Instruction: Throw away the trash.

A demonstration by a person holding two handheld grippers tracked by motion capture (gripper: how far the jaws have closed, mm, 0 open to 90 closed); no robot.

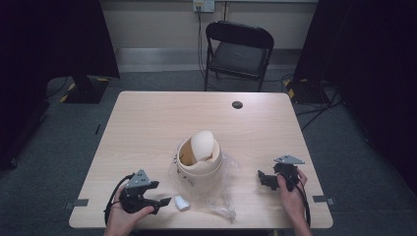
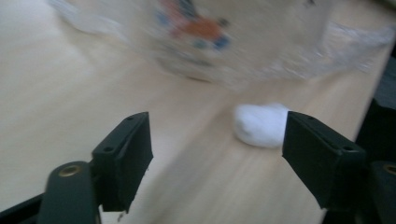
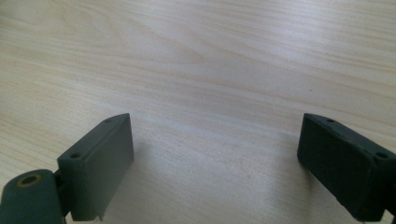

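A cream round tub (image 1: pixel 199 164) stands at the table's middle front on crumpled clear plastic wrap (image 1: pixel 223 194), its pale lid (image 1: pixel 202 145) tilted up inside the rim. A small white lump (image 1: pixel 181 202) lies on the table left of the wrap. My left gripper (image 1: pixel 164 201) is open at the front left, its jaws pointing right at the lump. In the left gripper view the white lump (image 2: pixel 260 124) lies just ahead of the right jaw, with the blurred tub (image 2: pixel 233 32) behind it. My right gripper (image 1: pixel 262 177) is open at the front right, over bare wood (image 3: pixel 210 93).
The light wooden table (image 1: pixel 147 123) has a dark round cable hole (image 1: pixel 237 104) near its far edge. A black folding chair (image 1: pixel 238 51) stands beyond the table. Black stands and cables sit on the floor at both sides.
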